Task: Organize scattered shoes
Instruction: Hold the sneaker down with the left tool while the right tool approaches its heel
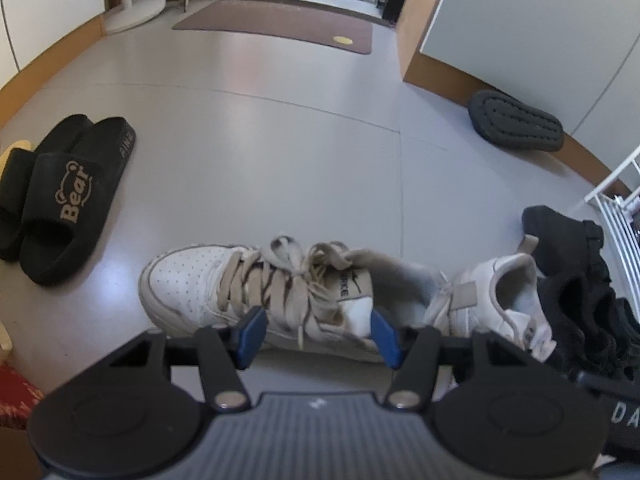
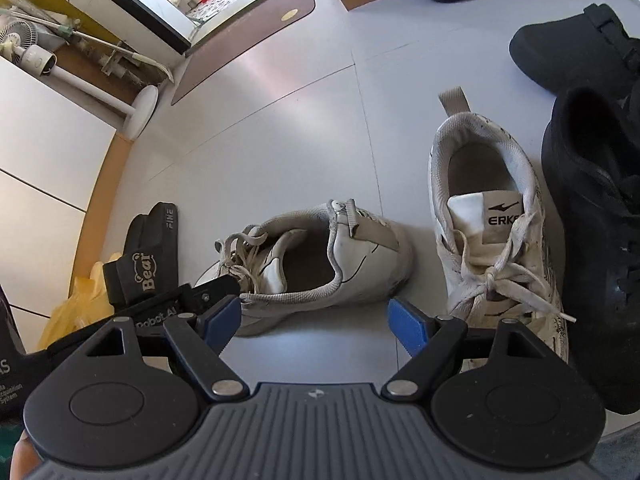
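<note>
White laced sneaker (image 1: 240,292): upright, beside its mate (image 1: 492,304); black shoes (image 1: 580,280) just beyond; black slides (image 1: 60,200) well apart.

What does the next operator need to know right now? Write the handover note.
Left tool: open, holding nothing, over the laced white sneaker lying across the floor.
Right tool: open, holding nothing, aimed between the two white sneakers; the second one stands by the black shoes.
Black slides sit paired at the left. One dark slipper lies sole-up by the cabinet.
Done: nothing visibly sorted besides the slides.
Left: pair the white sneakers, then the black shoes and the slipper.
</note>
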### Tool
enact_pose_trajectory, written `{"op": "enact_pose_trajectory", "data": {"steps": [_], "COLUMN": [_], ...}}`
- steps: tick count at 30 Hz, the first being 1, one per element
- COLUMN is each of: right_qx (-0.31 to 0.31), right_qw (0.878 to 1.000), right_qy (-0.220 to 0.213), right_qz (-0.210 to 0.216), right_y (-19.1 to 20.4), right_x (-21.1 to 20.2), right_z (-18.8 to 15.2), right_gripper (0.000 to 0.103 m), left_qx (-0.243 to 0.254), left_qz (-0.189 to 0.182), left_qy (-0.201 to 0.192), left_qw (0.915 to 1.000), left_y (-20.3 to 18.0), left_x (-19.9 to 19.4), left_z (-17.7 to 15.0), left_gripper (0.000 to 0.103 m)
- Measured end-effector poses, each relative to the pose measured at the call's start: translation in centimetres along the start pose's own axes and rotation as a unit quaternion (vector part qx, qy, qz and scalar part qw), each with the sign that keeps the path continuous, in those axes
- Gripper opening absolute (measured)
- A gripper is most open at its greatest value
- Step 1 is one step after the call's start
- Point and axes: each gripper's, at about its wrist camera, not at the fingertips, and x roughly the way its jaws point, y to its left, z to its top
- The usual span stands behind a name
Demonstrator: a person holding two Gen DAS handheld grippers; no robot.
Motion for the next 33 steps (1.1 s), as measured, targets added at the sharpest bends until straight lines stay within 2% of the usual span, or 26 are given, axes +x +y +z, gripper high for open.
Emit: {"op": "enact_pose_trajectory", "data": {"steps": [6, 10, 15, 21, 33], "right_qx": [0.015, 0.02, 0.029, 0.041, 0.062], "right_qw": [1.0, 1.0, 0.999, 0.999, 0.998], "right_qy": [0.01, 0.008, 0.02, 0.032, -0.005], "right_qz": [0.018, 0.013, 0.007, 0.006, 0.021], "right_y": [0.2, 0.2, 0.6, 0.9, -0.1], "right_x": [0.7, 1.1, 2.7, 4.8, 7.7], "right_z": [0.1, 0.3, 0.3, 0.0, -0.7], "right_gripper": [0.084, 0.083, 0.07, 0.069, 0.07], "left_qx": [-0.006, -0.016, -0.024, -0.035, -0.042], "left_qz": [0.004, 0.006, 0.009, 0.021, 0.03], "left_qy": [0.0, -0.001, 0.003, -0.002, 0.013], "left_qw": [1.0, 0.9999, 0.9997, 0.9992, 0.9986], "left_y": [0.4, 1.4, 2.5, 4.0, 5.8], "left_x": [0.0, -0.2, -0.1, -0.2, 0.2], "left_z": [0.2, 0.2, 0.6, 0.9, 0.8], "left_gripper": [0.061, 0.061, 0.061, 0.061, 0.061]}}
